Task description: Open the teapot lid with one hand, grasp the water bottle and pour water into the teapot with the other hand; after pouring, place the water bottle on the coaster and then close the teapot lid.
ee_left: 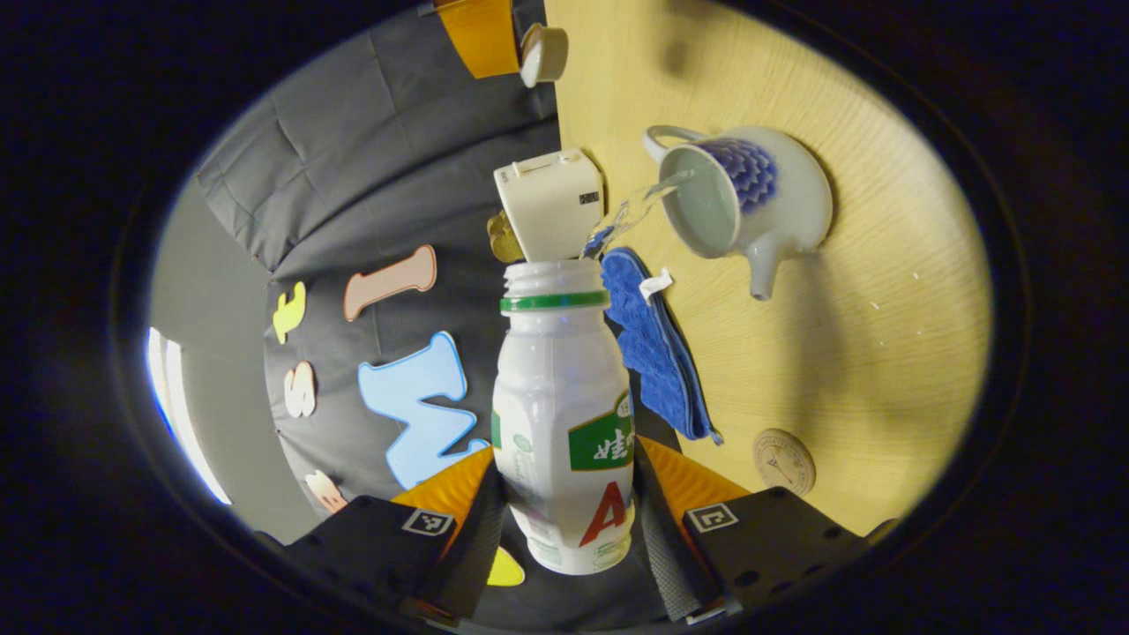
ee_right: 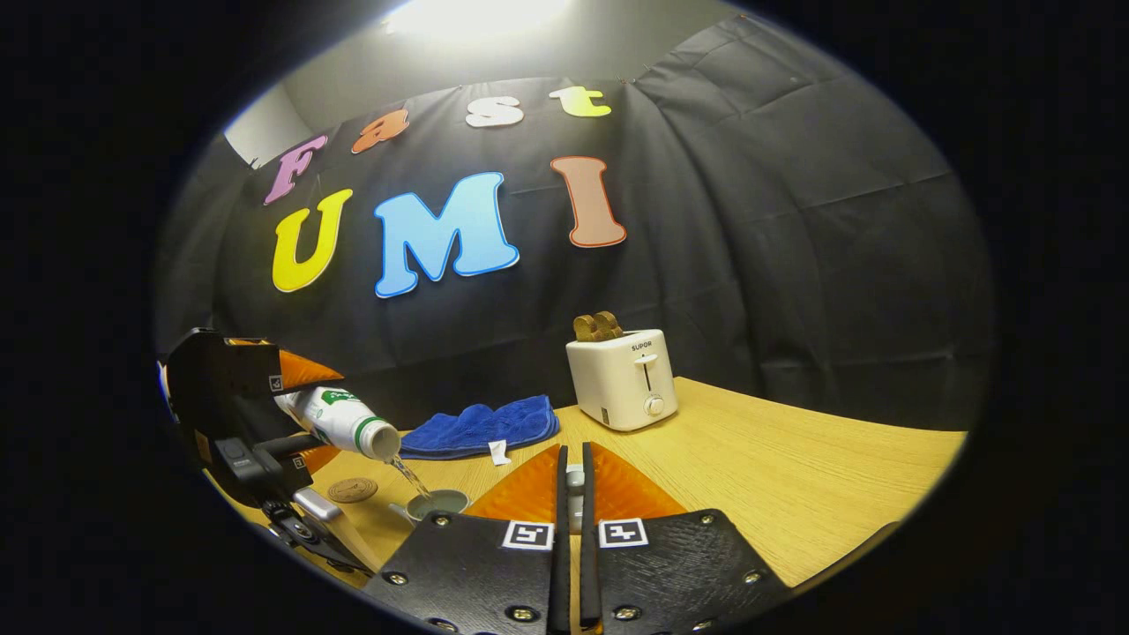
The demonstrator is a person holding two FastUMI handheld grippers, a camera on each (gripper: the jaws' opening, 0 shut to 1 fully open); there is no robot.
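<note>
Water is poured from the bottle (ee_left: 564, 423), clamped in the left tongs (ee_left: 569, 520), into the open teapot (ee_left: 750, 203); the lid (ee_right: 574, 481) is pinched in the nearly closed right tongs (ee_right: 571, 494).

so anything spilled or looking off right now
No spill visible: the stream from the tilted water bottle drops into the open teapot. The wooden table around it looks dry. The blue cloth lies rumpled, which seems harmless.
</note>
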